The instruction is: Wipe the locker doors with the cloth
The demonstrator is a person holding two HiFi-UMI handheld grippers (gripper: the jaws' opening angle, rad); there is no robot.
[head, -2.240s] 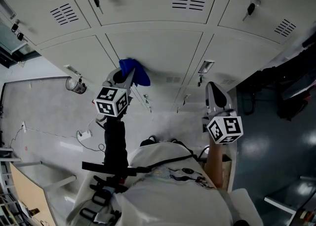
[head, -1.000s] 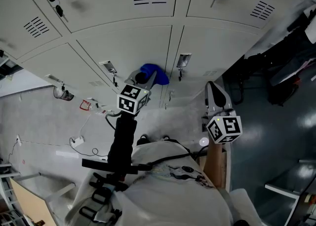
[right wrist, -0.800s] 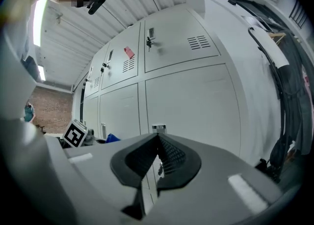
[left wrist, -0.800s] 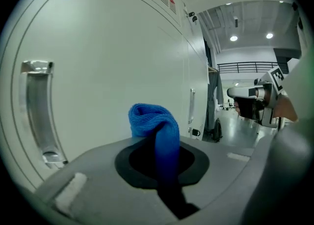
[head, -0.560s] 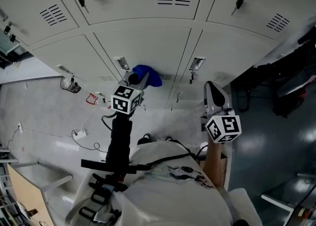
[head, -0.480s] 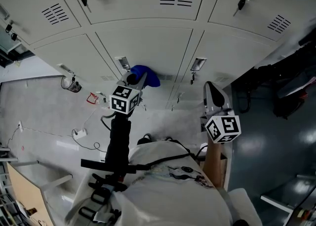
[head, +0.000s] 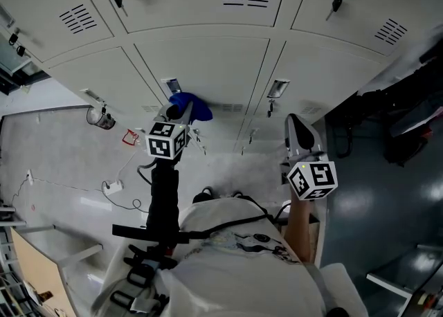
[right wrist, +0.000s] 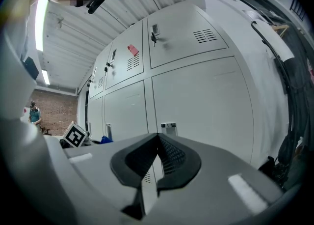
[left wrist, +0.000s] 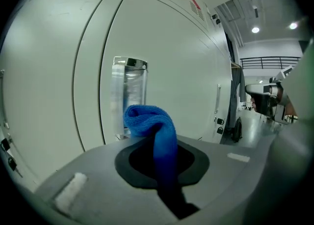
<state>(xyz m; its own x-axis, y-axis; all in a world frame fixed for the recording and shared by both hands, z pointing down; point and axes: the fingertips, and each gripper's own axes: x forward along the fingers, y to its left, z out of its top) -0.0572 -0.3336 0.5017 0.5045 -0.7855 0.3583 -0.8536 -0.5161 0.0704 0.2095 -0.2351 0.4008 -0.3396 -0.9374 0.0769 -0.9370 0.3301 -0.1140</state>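
A person stands before a bank of pale lockers (head: 208, 25), the left gripper (head: 181, 109) clamped on a blue cloth (head: 196, 106) at the low end of the middle lower door (head: 208, 66), just beside its metal handle (head: 172, 86). In the left gripper view the cloth (left wrist: 156, 126) runs up between the closed jaws of the left gripper (left wrist: 162, 157) and folds over into a small wad in front of the handle (left wrist: 128, 96); whether the wad is pressed to the panel or sits just off it cannot be told from here. The right gripper (head: 297, 123) hangs well apart to the right, near the next door (head: 332, 66), and its own view shows the right gripper (right wrist: 154, 165) with jaws drawn together and nothing between them. The step in hand looks like wiping the panel around the handle, and doing it well likely means leaning the folded end flat on the metal so cloth, not the jaw tips, meets the paint. Strokes would best run alongside the handle, since a pass straight over it could snag the wad and drag it from the grip. Little cloth stands proud of the jaws, so light, even pressure and overlapping passes should serve better than force, with the idle right gripper kept clear of the doors.
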